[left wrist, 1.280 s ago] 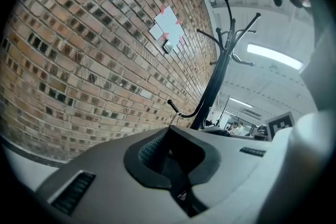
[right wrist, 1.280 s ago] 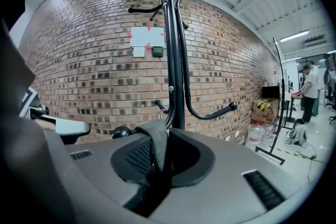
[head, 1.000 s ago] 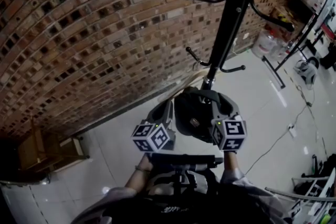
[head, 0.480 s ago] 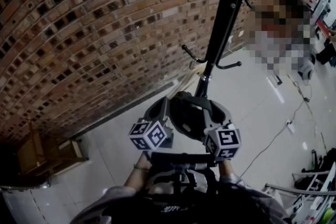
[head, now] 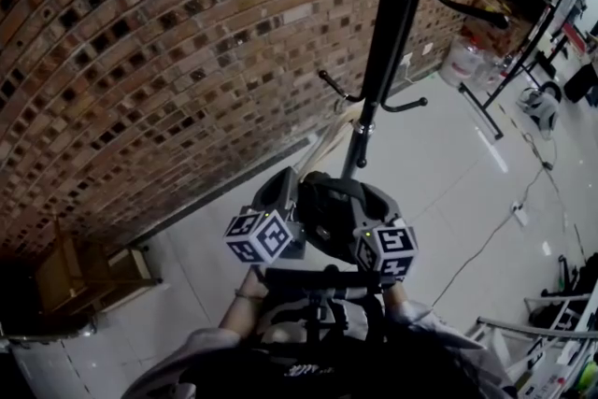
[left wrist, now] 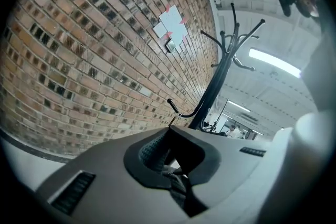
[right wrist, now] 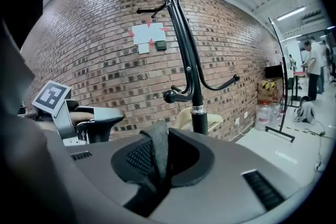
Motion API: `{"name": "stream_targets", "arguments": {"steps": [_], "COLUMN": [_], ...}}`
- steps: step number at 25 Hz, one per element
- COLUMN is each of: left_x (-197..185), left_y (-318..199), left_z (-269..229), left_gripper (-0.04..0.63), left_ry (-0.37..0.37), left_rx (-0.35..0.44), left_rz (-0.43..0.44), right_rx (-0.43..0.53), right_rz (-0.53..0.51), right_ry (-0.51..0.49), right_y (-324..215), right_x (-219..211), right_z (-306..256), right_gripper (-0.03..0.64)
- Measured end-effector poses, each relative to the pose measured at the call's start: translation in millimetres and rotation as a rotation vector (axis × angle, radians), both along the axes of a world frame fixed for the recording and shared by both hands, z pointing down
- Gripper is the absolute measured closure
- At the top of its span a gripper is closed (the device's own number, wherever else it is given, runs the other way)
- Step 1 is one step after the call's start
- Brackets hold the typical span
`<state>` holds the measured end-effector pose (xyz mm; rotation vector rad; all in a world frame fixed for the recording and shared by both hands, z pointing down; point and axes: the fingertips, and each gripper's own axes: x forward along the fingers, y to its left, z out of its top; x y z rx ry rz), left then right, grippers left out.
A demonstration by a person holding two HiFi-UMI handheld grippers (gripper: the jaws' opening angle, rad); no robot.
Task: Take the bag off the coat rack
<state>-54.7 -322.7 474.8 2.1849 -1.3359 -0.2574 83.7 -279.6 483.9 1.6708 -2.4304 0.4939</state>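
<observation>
1. Left tongs (left wrist: 171, 164): closed on the dark strap (left wrist: 177, 180) of the bag (head: 334, 215).
2. Right tongs (right wrist: 156, 157): gripping its grey strap.
3. Bag: hanging between both tongs, below the hooks of the coat rack (head: 381, 47), beside its pole.

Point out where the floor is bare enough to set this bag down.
Barest: the white floor right of the coat rack, bordered by the thin cable. A narrower strip runs between the brick wall and the bag. Crowded: water jugs and stand legs at far right, wooden furniture at lower left.
</observation>
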Motion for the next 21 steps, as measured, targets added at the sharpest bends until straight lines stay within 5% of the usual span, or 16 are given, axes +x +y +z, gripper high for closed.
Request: {"name": "stream_targets", "arguments": {"steps": [21], "left_x": [7], "left_y": [6], "left_z": [-4], "left_gripper": [0.598], "left_ry": [0.006], "left_rx": [0.003], "left_rz": [0.015], "right_rx": [-0.039], "right_rz": [0.088], "right_ry": [0.03], "right_y": [2], "right_x": [29], "right_z": [-1], "right_gripper": [0.551]}}
